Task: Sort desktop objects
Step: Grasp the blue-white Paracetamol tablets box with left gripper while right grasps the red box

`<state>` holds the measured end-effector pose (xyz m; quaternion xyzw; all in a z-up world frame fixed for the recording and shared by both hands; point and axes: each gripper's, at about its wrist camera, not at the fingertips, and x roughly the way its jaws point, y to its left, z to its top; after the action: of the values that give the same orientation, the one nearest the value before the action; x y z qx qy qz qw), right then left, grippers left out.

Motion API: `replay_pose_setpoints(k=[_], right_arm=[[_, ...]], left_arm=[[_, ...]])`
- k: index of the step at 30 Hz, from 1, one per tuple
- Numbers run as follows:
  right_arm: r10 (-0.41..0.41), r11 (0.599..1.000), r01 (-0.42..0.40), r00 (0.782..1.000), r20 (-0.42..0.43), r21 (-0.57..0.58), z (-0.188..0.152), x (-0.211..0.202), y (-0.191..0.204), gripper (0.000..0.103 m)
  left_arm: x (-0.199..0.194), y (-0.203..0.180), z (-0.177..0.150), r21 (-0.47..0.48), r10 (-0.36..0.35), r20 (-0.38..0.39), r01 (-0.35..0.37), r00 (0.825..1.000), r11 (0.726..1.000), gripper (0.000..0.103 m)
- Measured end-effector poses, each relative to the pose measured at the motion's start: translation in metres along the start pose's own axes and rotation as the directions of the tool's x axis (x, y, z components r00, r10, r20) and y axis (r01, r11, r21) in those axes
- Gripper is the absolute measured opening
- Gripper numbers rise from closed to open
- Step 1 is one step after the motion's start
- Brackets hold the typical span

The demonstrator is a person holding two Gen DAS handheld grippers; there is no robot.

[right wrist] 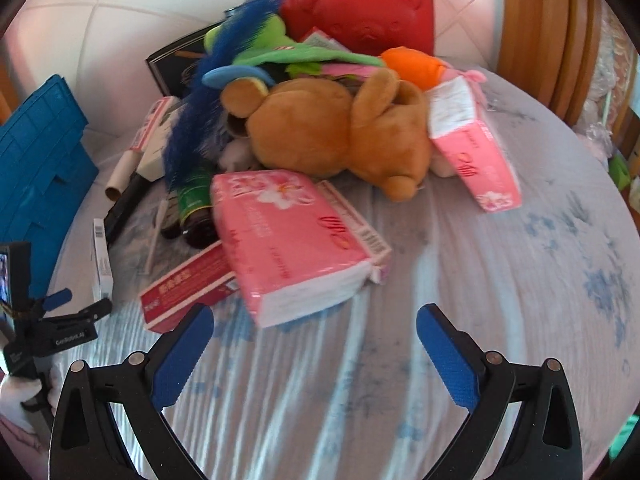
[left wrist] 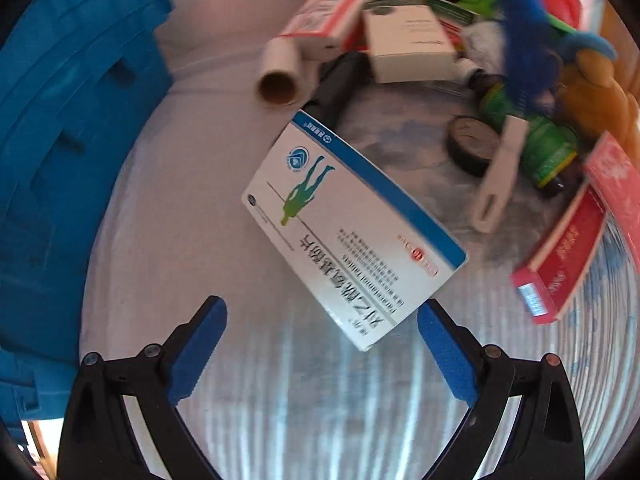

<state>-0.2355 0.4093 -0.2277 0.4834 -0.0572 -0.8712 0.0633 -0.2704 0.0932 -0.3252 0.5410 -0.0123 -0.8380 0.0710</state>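
My left tongs (left wrist: 322, 320) gape wide; the medicine box (left wrist: 352, 232) lies just ahead, long axis slanting right; right tongs (right wrist: 314, 322) wide too.

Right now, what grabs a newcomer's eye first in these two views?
The white-and-blue medicine box, lying flat just ahead of the open left gripper. Then the heap at the back of the cloth: a brown plush bear sprawled below a red handbag, with a pink tissue pack nearest the open right gripper.
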Motion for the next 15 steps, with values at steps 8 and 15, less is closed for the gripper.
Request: replay_pose_setpoints(k=[8, 15], right_arm=[[0.03, 1.0, -0.03, 0.999, -0.044, 0.004, -0.014, 0.016, 0.039, 0.103], [0.009, 0.999, -0.006, 0.996, -0.09, 0.033, -0.019, 0.04, 0.062, 0.103]], left_arm=[[-0.034, 0.026, 0.024, -0.12, -0.079, 0.085, 0.089, 0.993, 0.989, 0.098], [0.035, 0.011, 0.059, -0.242, -0.077, -0.036, 0.066, 0.996, 0.968, 0.098]])
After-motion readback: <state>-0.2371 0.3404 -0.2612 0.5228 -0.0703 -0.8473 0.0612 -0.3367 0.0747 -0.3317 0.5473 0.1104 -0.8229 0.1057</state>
